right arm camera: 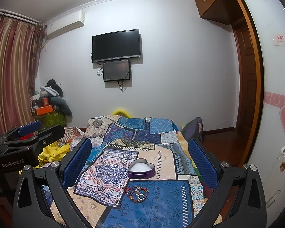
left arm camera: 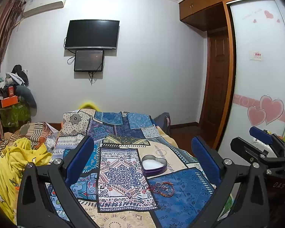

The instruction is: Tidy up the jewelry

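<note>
Left wrist view: my left claw (left arm camera: 142, 163) hangs over the bed (left arm camera: 180, 205), fingers wide apart, holding nothing. Between them lies the jewelry pile (left arm camera: 162, 188), a tangle of red and multicolour woven bracelets with small metal rings, on a blue patch of the quilt. Just beyond it sits the heart-shaped tin (left arm camera: 154, 165), purple wall, white lining, open; which way its tip points I cannot tell. The right claw (left arm camera: 262, 138) shows at the right edge.

Right wrist view: right claw (right arm camera: 140, 163) spread wide, empty. Jewelry pile (right arm camera: 135, 191) sprawls left to right, near the tin (right arm camera: 141, 168). One ring (right arm camera: 118, 202) lies apart, to the pile's left.
</note>
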Demonstrator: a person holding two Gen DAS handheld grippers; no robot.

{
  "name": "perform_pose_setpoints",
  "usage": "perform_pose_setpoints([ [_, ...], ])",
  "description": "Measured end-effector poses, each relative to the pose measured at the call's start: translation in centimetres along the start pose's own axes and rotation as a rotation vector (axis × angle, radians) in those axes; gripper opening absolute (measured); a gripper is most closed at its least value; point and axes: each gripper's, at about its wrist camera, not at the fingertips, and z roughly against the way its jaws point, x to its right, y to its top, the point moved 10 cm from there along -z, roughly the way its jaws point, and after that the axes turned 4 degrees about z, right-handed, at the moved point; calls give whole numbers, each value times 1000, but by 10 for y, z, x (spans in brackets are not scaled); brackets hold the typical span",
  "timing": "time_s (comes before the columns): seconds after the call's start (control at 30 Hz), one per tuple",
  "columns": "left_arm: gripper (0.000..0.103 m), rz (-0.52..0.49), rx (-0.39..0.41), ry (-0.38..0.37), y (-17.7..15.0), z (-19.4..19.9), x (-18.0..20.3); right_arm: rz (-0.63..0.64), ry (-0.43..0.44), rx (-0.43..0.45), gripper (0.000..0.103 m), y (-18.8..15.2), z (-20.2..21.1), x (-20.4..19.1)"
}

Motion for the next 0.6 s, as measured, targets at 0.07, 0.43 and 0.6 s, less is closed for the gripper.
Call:
perform_pose_setpoints([
  [0.07, 103, -4, 1, 6, 0, 0, -1, 1, 1, -2, 101, 0, 0, -1],
  [0.43, 103, 11, -9, 17, -4, -5, -4, 2, 7, -6, 101, -1, 1, -4],
  [0.6, 103, 12, -12, 19, -5, -6, -4, 0, 8, -7, 101, 2, 1, -2],
])
